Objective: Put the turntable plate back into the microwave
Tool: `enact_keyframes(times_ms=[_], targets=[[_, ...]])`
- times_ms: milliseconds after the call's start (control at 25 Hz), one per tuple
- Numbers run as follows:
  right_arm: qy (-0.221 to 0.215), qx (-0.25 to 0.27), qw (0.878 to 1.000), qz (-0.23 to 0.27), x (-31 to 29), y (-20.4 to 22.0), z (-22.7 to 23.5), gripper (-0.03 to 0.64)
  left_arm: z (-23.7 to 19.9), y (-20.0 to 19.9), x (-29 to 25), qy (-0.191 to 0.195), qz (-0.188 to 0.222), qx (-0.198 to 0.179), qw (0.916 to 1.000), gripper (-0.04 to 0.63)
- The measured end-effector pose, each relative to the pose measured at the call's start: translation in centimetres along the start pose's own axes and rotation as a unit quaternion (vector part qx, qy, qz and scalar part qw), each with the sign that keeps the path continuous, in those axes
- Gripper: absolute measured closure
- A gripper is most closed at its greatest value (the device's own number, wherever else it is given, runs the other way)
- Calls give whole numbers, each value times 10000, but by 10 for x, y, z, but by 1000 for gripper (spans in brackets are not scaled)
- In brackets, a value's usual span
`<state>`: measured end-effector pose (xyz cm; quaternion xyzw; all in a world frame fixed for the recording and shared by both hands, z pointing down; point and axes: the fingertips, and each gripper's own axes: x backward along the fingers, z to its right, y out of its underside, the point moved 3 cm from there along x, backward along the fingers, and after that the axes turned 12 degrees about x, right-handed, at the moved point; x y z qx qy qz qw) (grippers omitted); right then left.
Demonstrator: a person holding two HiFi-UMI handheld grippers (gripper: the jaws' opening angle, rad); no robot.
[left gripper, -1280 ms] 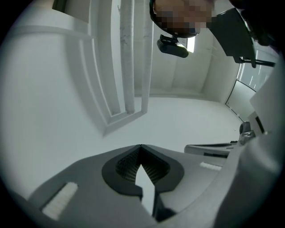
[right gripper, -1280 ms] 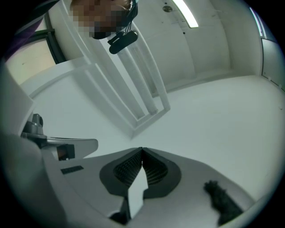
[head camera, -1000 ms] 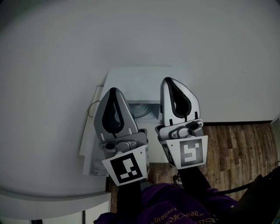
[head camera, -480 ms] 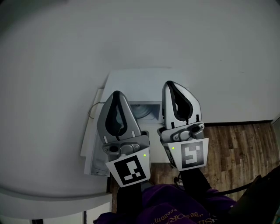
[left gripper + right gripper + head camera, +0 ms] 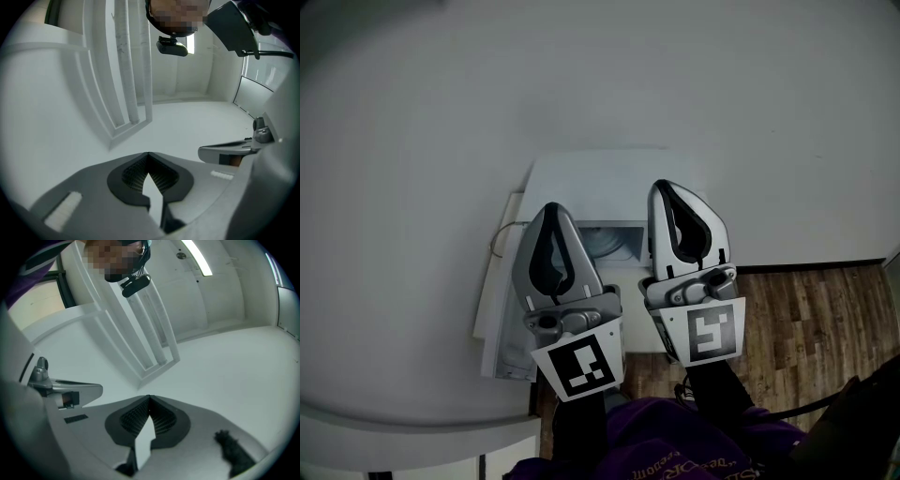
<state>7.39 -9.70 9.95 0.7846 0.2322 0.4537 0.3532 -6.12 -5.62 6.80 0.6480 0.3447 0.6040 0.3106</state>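
Slightly lower than a second ago, the right gripper [image 5: 667, 187] is held beside the left gripper [image 5: 550, 207], both jaws closed on nothing. What seems to be the turntable plate [image 5: 607, 240] is glimpsed inside the microwave [image 5: 600, 178] at 12 o'clock; if reached with shut jaws, it could be knocked askew or chipped.

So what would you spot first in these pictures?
The two big grey grippers in the middle of the head view catch the eye first. The left gripper and right gripper sit side by side, both shut and empty. Right behind them is a white microwave whose door seems open, with brown wooden floor to the right.
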Motion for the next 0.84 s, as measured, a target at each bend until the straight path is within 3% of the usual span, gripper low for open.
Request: enact_keyframes(times_ms=[200,320,840], targets=[[13,145,9999,-23,-15,-21,2,606,0,8,0,-31,-72,-32,10000,591],[-137,293,9989,-338,-14,-7,-1,606,-1,18,1,-65,-176,-93,9998,591],[-234,330,9984,-391,-19,7,-10,606,-8,55,7,-214,-719,-243,9969,591]])
